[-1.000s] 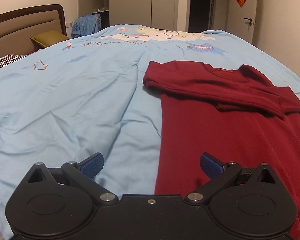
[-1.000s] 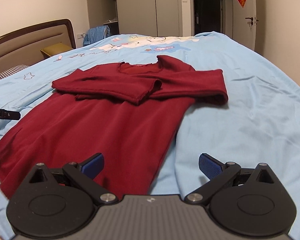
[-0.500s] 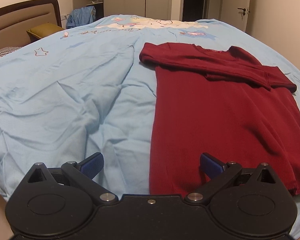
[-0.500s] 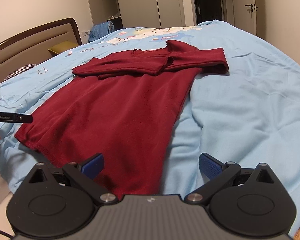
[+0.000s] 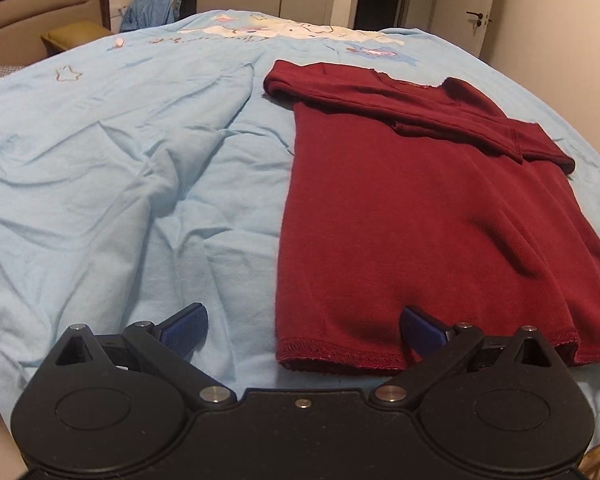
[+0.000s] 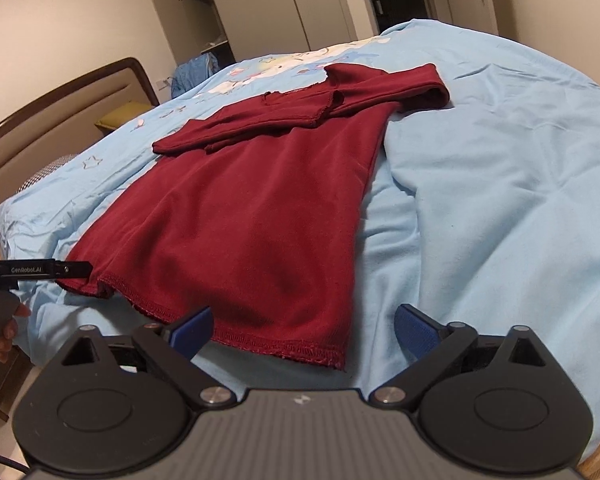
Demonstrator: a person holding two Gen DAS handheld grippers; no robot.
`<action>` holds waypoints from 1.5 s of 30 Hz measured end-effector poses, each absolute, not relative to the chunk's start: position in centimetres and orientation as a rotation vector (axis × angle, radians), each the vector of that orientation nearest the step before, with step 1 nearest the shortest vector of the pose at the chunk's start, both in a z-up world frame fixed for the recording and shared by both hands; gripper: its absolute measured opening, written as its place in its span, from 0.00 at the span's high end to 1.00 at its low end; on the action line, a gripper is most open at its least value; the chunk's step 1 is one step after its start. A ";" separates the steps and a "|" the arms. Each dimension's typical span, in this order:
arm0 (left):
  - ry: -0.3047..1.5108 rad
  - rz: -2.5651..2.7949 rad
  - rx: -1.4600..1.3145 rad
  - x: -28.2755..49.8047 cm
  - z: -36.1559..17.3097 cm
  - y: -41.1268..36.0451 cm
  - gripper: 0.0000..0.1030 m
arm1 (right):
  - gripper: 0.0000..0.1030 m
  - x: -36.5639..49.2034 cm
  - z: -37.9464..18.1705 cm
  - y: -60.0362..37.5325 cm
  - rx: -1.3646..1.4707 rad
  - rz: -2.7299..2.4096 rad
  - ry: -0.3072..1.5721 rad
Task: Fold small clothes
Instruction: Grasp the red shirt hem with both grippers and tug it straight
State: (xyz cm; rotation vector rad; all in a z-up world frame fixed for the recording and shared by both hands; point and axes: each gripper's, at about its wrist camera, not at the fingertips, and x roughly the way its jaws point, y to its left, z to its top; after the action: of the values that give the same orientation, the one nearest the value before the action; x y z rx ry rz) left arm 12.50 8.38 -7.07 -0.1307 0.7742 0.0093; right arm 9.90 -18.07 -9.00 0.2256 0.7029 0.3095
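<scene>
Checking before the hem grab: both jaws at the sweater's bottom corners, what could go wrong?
1. The bedsheet is wrinkled right beside the sweater hem; the left gripper may pinch sheet too.
2. The right gripper, jaws closing with nothing gripped yet, straddles the corner; it may catch one layer only.
3. The folded sleeves lie loose and could slide when lifted.

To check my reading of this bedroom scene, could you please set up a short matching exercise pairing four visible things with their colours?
Things:
1. sweater
2. bedsheet
3. gripper pads
4. pillow

Colours:
a. dark blue
b. olive yellow
c. dark red
d. light blue

Pairs: 1-c, 2-d, 3-a, 4-b
</scene>
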 end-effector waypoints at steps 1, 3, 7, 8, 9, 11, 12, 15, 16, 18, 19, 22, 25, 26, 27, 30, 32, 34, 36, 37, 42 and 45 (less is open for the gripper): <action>0.776 0.014 -0.149 12.5 -7.1 8.7 0.02 | 0.13 9.9 -9.0 -18.1 0.231 0.303 0.702; 0.778 0.020 -0.186 12.4 -7.0 9.1 0.06 | 0.21 9.9 -9.1 -18.2 0.236 0.289 0.706; 0.774 0.018 -0.237 12.2 -6.8 9.7 0.17 | 0.55 10.0 -9.2 -18.0 0.239 0.290 0.720; 0.774 0.014 -0.250 12.1 -6.8 9.8 0.20 | 0.62 10.1 -9.3 -17.9 0.247 0.301 0.733; 0.773 0.010 -0.261 12.1 -6.7 9.9 0.23 | 0.68 10.1 -9.5 -17.9 0.254 0.301 0.745; 0.776 -0.012 -0.287 12.1 -6.7 10.0 0.41 | 0.77 10.0 -9.5 -17.6 0.244 0.302 0.744; 0.780 -0.018 -0.300 12.0 -6.7 10.0 0.46 | 0.83 9.9 -9.4 -17.6 0.241 0.298 0.736; 0.779 -0.028 -0.325 12.0 -6.4 10.0 0.68 | 0.90 9.5 -8.8 -18.1 0.251 0.286 0.707; 0.777 -0.026 -0.329 11.9 -6.3 9.9 0.78 | 0.91 9.3 -8.5 -18.3 0.253 0.274 0.692; 0.768 -0.017 -0.327 11.7 -5.8 9.7 0.94 | 0.91 8.8 -7.8 -18.6 0.245 0.241 0.653; 0.753 -0.013 -0.327 11.4 -5.5 9.5 0.95 | 0.92 8.6 -7.3 -18.9 0.246 0.229 0.632; 0.695 -0.015 -0.312 10.4 -3.8 8.7 0.95 | 0.92 7.9 -5.8 -20.1 0.268 0.207 0.562; 0.636 -0.017 -0.302 9.3 -1.9 7.9 0.95 | 0.93 7.4 -4.2 -21.0 0.273 0.205 0.512; 0.620 -0.019 -0.301 8.9 -1.3 7.7 0.96 | 0.93 7.2 -3.8 -21.2 0.269 0.205 0.497; 0.602 -0.022 -0.298 8.5 -0.7 7.4 0.96 | 0.93 7.0 -3.3 -21.3 0.259 0.202 0.484; 0.571 -0.035 -0.286 7.4 1.1 6.7 0.96 | 0.93 6.7 -2.1 -21.7 0.236 0.192 0.453; 0.561 -0.050 -0.275 6.5 2.0 6.2 0.96 | 0.93 6.5 -1.1 -22.2 0.225 0.185 0.437; 0.573 -0.058 -0.270 5.5 2.2 5.6 0.96 | 0.93 6.0 -0.4 -22.6 0.204 0.176 0.423; 0.607 -0.061 -0.271 4.9 1.6 5.2 0.95 | 0.93 5.6 0.0 -23.0 0.177 0.170 0.425; 0.623 -0.058 -0.268 4.6 1.0 4.9 0.95 | 0.93 5.4 0.0 -23.1 0.163 0.169 0.434; 0.699 -0.033 -0.302 4.3 -2.1 4.9 0.95 | 0.93 5.1 -1.9 -22.9 0.120 0.168 0.526; 0.727 -0.022 -0.294 4.5 -3.3 4.9 0.95 | 0.93 5.5 -3.3 -22.5 0.094 0.165 0.583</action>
State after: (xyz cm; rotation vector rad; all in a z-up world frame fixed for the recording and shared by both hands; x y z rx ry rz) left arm 4.50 4.89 -3.28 -0.2940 0.7266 -0.0215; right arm 5.47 -22.53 -3.31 0.0936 0.5827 0.1649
